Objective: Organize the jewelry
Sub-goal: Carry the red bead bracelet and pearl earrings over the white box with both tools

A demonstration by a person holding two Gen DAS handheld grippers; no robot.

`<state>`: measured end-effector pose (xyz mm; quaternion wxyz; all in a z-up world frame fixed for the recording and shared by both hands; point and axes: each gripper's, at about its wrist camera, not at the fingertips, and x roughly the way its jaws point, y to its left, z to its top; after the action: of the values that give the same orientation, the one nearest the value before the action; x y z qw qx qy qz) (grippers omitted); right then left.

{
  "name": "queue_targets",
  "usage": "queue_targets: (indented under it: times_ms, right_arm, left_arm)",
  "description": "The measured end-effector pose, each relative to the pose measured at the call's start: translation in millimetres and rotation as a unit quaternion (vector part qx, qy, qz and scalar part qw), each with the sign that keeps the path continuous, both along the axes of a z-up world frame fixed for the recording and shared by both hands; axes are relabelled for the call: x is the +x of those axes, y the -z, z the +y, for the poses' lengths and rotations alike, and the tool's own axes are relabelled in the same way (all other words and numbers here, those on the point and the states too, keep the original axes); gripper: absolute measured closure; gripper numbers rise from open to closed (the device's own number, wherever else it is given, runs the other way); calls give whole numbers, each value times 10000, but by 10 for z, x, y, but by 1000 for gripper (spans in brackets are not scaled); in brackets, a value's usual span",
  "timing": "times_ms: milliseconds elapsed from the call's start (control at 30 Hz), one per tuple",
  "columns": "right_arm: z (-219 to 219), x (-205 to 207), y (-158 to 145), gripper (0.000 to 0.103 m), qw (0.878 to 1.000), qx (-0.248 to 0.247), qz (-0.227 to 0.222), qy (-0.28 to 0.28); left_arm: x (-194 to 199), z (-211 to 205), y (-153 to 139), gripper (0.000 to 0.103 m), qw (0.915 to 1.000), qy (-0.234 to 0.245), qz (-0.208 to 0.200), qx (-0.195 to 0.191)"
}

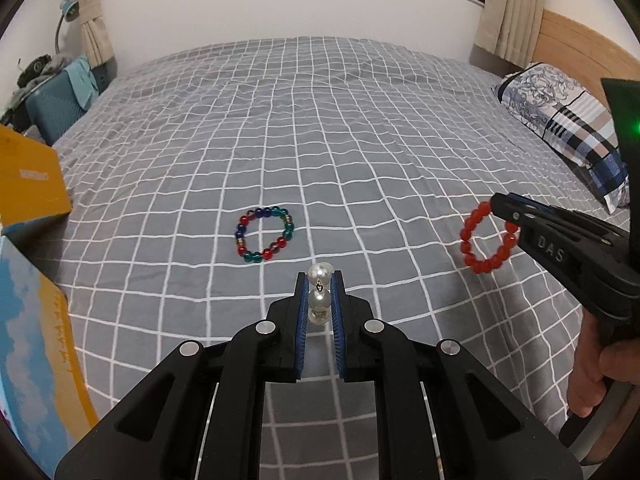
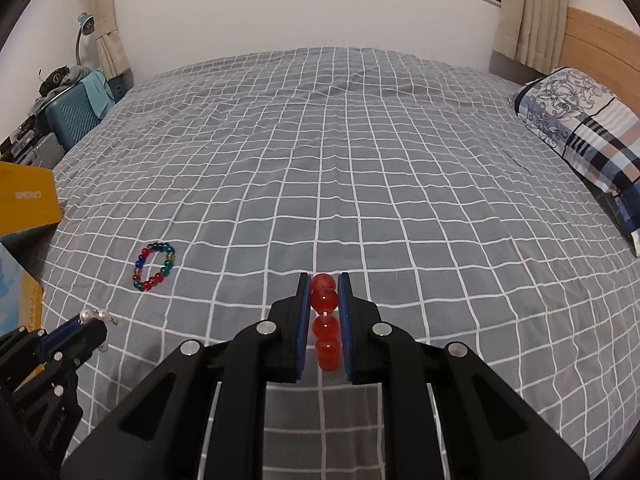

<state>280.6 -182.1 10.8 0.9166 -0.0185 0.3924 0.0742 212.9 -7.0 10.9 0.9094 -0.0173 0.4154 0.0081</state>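
My left gripper [image 1: 319,280] is shut on a pearl bracelet [image 1: 320,298] and holds it above the grey checked bedspread [image 1: 320,140]. My right gripper [image 2: 323,282] is shut on a red bead bracelet [image 2: 325,320]; in the left wrist view that bracelet [image 1: 486,240] hangs as a ring from the right gripper [image 1: 500,210] at the right. A multicoloured bead bracelet [image 1: 264,235] lies flat on the bed ahead of the left gripper; it also shows in the right wrist view [image 2: 154,261] at the left. The left gripper [image 2: 94,318] shows there with pearls at its tip.
A yellow box [image 1: 28,176] and a blue-and-yellow box [image 1: 36,344] sit at the bed's left edge. A patterned pillow [image 2: 580,136] lies at the right by the wooden headboard [image 2: 600,40]. A teal suitcase [image 1: 56,108] stands beyond the bed at the left.
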Motion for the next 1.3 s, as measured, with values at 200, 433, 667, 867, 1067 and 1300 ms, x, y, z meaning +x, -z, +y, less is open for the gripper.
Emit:
queue_targets:
  times_ms: [200,433,667,867,1067,1300]
  right_arm:
    - [95,-216,-175,90,9999,-68,-105,-14]
    - [286,-474,-453,90,9995,-101,-277,-100]
    - [583,-707,-725,90,9985,-145,-441,-298]
    - [888,-915,-905,90,9970,-134,-575,-507]
    - [1310,-1155,-1081,90,9939,-102,-737,-808]
    - [1902,-1444,-1231,90,9884,-76,-872,-1240]
  left_arm:
    - [-125,220,-126,92,9998,-188,33,-5]
    - [-390,428,-444,92,9992,-345,-159,133]
    - [-669,719,-676,92,9977,-577,-275,205]
    - [-937,1017,-829,92,9956,-819,-367,255]
    - [-1271,1410,-962,92,9917,-1159,-462,324]
    - [-1674,1975,-1108,92,9847,-1612,-548,371]
